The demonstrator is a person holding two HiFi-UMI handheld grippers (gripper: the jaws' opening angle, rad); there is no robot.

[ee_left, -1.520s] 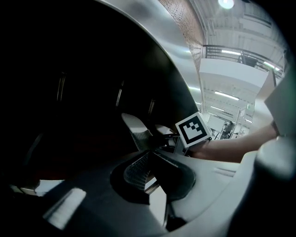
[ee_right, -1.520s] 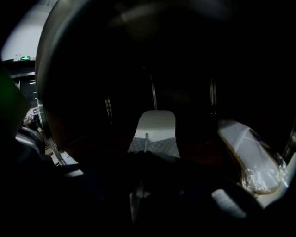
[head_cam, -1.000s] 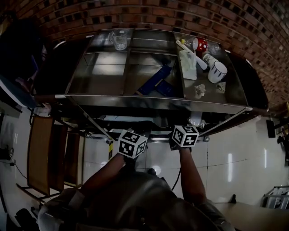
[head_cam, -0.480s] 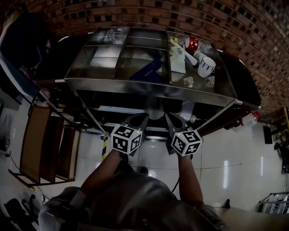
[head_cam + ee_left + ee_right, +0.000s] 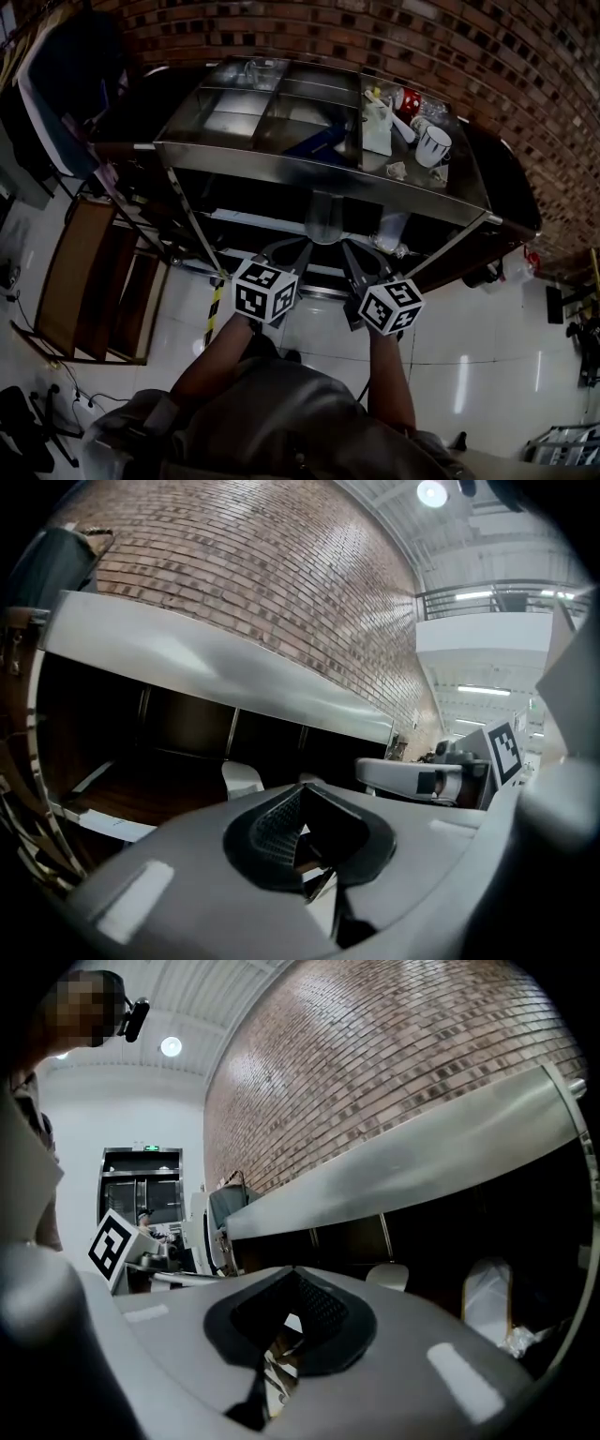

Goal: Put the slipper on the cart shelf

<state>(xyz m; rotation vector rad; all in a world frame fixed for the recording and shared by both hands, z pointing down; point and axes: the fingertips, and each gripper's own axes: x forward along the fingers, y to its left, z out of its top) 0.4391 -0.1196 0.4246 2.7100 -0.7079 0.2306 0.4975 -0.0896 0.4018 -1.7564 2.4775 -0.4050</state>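
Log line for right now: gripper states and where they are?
left gripper: shut, empty | right gripper: shut, empty | both low in front of cart

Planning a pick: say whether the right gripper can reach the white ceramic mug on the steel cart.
Probably yes: the white ceramic mug stands uncovered on the top shelf; the shut right gripper, below the rim, must rise.

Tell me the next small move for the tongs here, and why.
Probably draw both back from the cart: the left tongs and right tongs are shut on nothing, and a pale thing, possibly the slipper, lies on the lower shelf just beyond them.
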